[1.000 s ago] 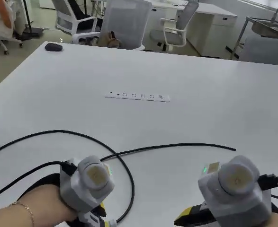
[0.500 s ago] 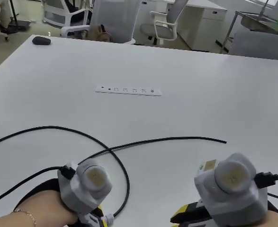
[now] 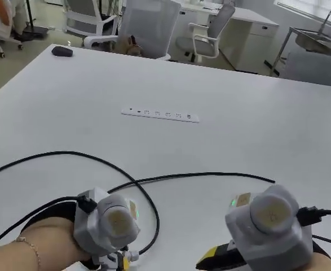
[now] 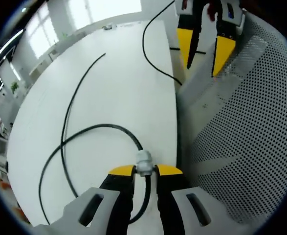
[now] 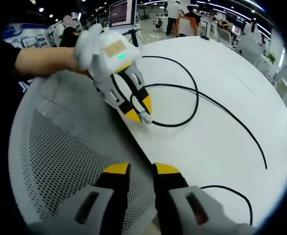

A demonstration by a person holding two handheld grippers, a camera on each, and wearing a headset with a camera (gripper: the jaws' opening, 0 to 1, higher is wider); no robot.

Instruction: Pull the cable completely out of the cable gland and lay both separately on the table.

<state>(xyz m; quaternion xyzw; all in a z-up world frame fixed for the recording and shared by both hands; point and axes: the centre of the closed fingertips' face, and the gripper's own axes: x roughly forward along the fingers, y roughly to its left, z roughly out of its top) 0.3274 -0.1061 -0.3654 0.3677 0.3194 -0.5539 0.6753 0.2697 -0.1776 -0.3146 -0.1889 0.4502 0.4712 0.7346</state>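
On the white table (image 3: 266, 124), with a white power strip (image 3: 160, 115) lying flat at mid-surface taken as reference: one black cable (image 3: 103, 162), lying on the person's side of the power strip in a loose loop that crossed over itself, one free end resting out past the strip's right end, the other out past its left end. One small pale cable gland (image 4: 144, 164), on the person's side of the power strip at the table's near edge, with the cable passing through it, out ahead into the loop and back between the jaws. One left gripper (image 4: 144, 171), yellow-tipped jaws pinching the gland from both sides, held in a hand (image 3: 47, 245) that wore a thin bracelet. One right gripper (image 5: 141, 169), on the person's side of the power strip and right of the gland, jaws slightly parted with nothing between them, poised over a perforated grey mesh surface (image 5: 60, 147) off the table's edge. One dark computer mouse (image 3: 62, 51), beyond the power strip at the far left corner. Several office chairs (image 3: 148, 25), beyond the power strip, past the table's far edge.
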